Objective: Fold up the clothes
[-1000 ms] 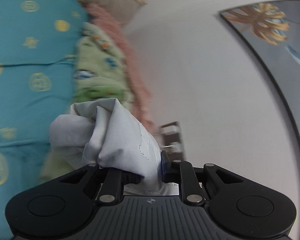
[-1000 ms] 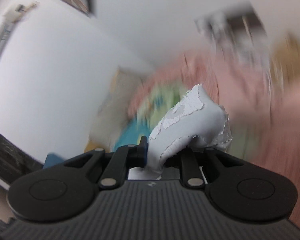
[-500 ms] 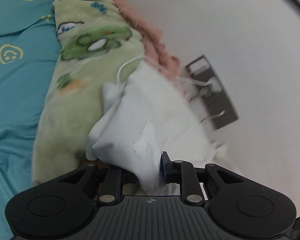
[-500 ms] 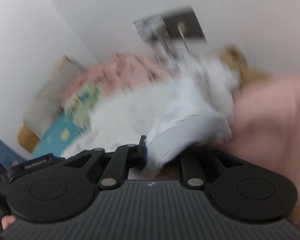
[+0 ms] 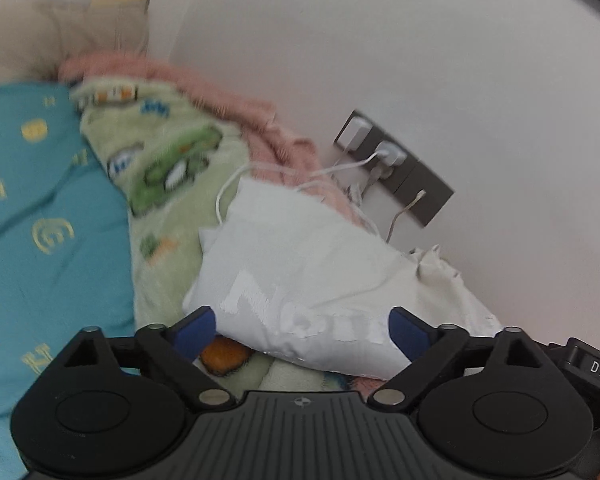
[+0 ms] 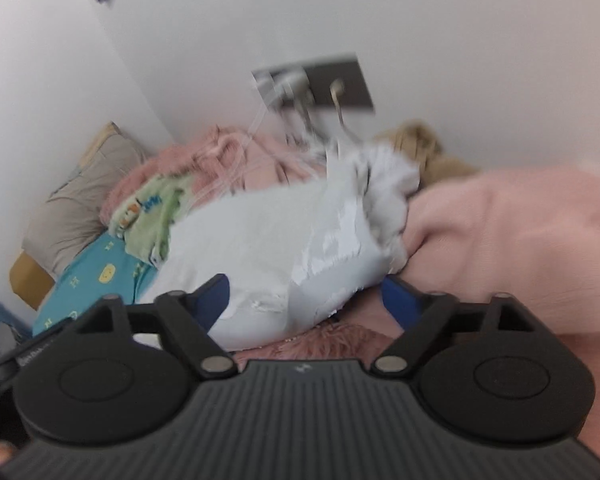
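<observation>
A folded white garment (image 5: 300, 276) with a cracked white print lies on the blankets by the wall. My left gripper (image 5: 302, 330) stands just in front of it. Its jaws are opening wide, and the blue pads (image 5: 196, 330) are clear of the cloth, whose near edge sits between them. In the right wrist view the same garment (image 6: 268, 248) lies bunched. My right gripper (image 6: 306, 300) is opening around its near end, and its pads (image 6: 398, 302) do not press on the fabric.
A green cartoon blanket (image 5: 168, 184) and a pink fluffy blanket (image 5: 260, 120) lie under and beside the garment, on a teal sheet (image 5: 40, 240). A grey wall socket (image 5: 392, 164) trails white charger cables (image 5: 228, 184) onto the cloth. A smooth pink blanket (image 6: 500, 240) lies at the right, with a pillow (image 6: 80, 200) in the corner.
Both grippers were shut on the white garment and carried it down to the blankets. Both have now let go, and the garment lies there on its own.
</observation>
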